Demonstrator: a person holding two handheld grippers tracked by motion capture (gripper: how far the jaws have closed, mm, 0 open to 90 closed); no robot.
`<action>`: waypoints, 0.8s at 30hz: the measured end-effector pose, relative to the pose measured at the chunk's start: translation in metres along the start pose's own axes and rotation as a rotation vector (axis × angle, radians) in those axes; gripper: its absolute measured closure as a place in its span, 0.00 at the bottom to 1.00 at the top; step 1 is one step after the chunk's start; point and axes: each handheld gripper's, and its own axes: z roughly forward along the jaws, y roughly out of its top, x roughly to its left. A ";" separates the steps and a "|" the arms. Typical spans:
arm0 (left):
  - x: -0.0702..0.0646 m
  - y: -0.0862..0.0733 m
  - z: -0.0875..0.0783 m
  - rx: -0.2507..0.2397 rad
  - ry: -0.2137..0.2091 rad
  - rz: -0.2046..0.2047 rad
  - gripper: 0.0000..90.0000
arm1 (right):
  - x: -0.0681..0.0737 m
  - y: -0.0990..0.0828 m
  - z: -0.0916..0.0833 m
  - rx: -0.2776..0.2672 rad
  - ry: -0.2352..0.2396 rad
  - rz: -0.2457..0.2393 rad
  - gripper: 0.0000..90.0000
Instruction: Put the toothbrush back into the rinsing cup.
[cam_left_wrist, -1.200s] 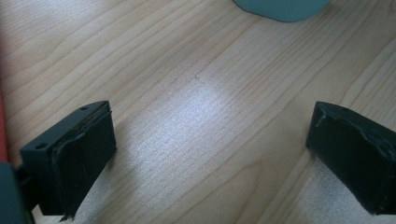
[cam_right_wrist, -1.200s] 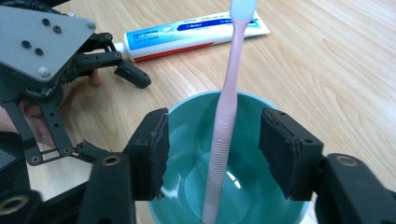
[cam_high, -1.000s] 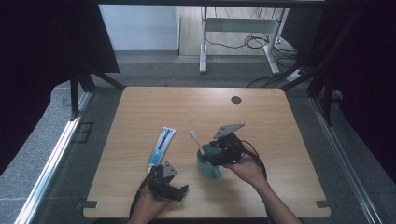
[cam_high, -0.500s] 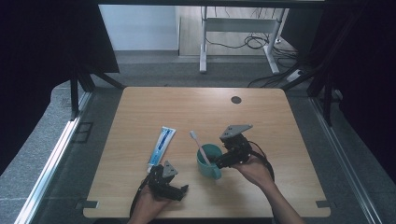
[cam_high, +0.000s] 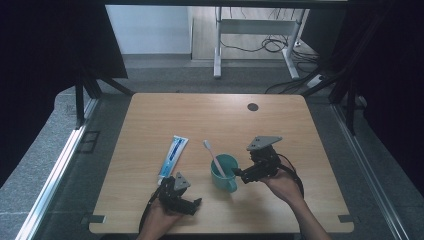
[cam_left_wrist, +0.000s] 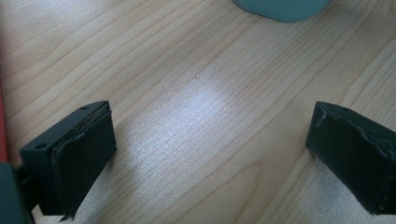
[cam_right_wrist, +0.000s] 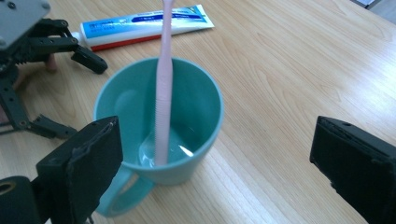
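The right tongs (cam_high: 239, 174) have been drawn back from the mug (cam_high: 224, 172) since a second ago – their jaws have just been opening, nothing clamped. The toothbrush (cam_high: 214, 158) is left leaning in the mug on the desk (cam_high: 280, 125). The left tongs (cam_high: 192, 205) are held apart, unmoved.

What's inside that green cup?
A pink toothbrush stands in the cup, its handle end on the bottom, leaning on the rim. The bottom looks shiny, perhaps wet. The near wall hides part of the floor, and the brush head is cut off at the top.
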 end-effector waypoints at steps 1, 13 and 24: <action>0.000 0.000 0.000 0.000 0.000 0.000 0.02 | 0.000 0.000 0.000 0.000 0.000 0.000 0.03; 0.000 0.000 0.000 0.000 0.001 0.000 0.02 | -0.011 -0.018 -0.014 -0.001 -0.046 0.016 0.02; 0.000 0.000 0.000 0.000 0.001 0.000 0.02 | -0.015 -0.037 -0.020 0.014 -0.089 0.026 0.03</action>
